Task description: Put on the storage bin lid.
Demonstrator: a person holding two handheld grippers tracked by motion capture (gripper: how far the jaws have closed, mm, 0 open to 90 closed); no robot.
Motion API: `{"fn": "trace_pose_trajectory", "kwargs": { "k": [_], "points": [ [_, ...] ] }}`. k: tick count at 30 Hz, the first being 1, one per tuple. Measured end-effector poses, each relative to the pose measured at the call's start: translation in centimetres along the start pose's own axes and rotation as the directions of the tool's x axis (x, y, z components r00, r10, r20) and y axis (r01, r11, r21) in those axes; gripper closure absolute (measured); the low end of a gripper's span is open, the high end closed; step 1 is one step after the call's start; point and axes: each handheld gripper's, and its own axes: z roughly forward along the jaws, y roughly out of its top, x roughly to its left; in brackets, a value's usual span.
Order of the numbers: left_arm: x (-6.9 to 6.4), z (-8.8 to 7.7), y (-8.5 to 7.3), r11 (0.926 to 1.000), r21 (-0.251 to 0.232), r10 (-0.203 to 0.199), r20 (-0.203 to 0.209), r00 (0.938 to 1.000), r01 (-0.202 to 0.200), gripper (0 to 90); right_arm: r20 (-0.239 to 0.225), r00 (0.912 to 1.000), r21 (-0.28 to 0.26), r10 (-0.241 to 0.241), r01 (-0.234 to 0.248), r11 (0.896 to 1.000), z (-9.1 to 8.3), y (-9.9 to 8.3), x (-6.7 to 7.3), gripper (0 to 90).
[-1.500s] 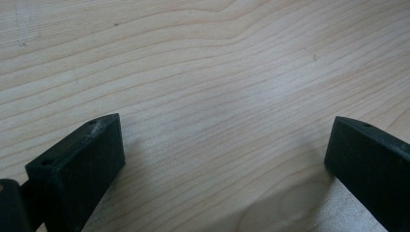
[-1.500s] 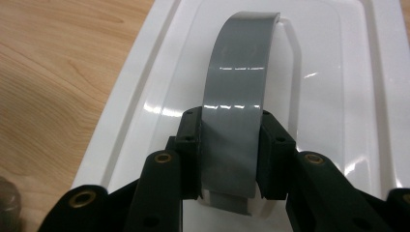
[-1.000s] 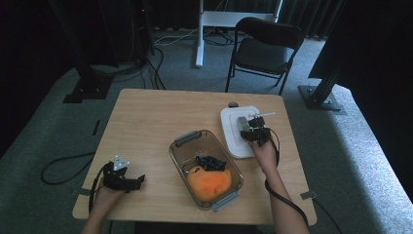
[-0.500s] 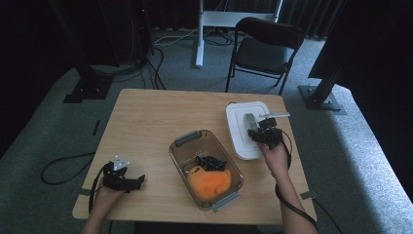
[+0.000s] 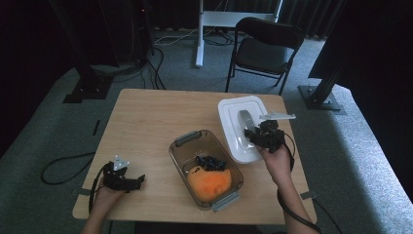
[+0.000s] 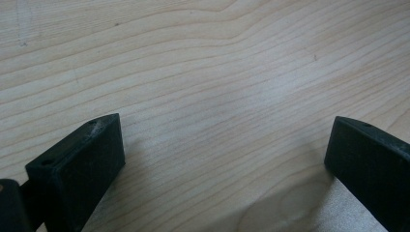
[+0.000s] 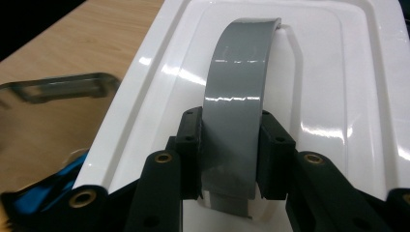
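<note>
A white lid [image 5: 229, 114] with a grey arched handle [image 5: 244, 120] hangs tilted above the table's right side, one edge near the container. My right gripper [image 5: 254, 134] is shut on that handle; in the right gripper view its pads [image 7: 189, 145] clamp the grey handle [image 7: 237, 111] over the white lid [image 7: 333, 63]. A clear smoky container [image 5: 181, 157] holds an orange soft thing [image 5: 209, 183] and a black and blue item [image 5: 208, 162]. My left gripper [image 5: 139, 181] rests on the table at the front left, open, with bare wood between its fingers [image 6: 77, 169].
The wooden table [image 5: 146, 122] has free room across its back and left. A dark folding chair [image 5: 265, 48] stands behind the table. A cable [image 5: 58, 168] trails off the left edge. The container's rim [image 7: 63, 82] lies beside the lid in the right gripper view.
My right gripper has lifted the white lid by its handle, up and a little to the right, so the lid now hangs tilted. The left gripper has stayed still.
</note>
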Motion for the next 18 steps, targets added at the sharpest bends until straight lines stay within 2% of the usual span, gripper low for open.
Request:
{"fn": "trace_pose_trajectory", "kwargs": {
  "k": [1,4,5,8,13,18],
  "points": [
    [0.0,0.0,0.0,1.0,0.001,0.0,0.0,1.0,0.0,1.0,-0.023,0.9996,-0.006,-0.014,0.013,1.0,-0.5,-0.2,1.0,67.5],
    [0.0,0.0,0.0,1.0,0.001,0.0,0.0,1.0,0.0,1.0,-0.054,0.998,-0.007,-0.032,0.031,0.999,-0.8,-0.7,2.2,67.5],
    [0.0,0.0,0.0,1.0,0.001,0.0,0.0,1.0,0.0,1.0,-0.054,0.998,-0.007,-0.032,0.031,0.999,-0.8,-0.7,2.2,67.5],
    [0.0,0.0,0.0,1.0,0.002,-0.002,0.001,1.0,0.002,1.0,-0.083,0.9948,-0.003,-0.058,0.058,0.998,-0.8,-1.2,3.7,67.5],
    [0.0,0.0,0.0,1.0,0.003,0.0,0.001,1.0,0.0,0.9,-0.133,0.9871,0.002,-0.09,0.091,0.996,-0.6,-2.1,5.8,67.5],
    [0.0,0.0,0.0,1.0,0.004,0.001,0.001,1.0,-0.001,1.0,-0.187,0.9749,-0.011,-0.121,0.121,0.993,-1.0,-2.6,8.0,67.6]
  ]
}}
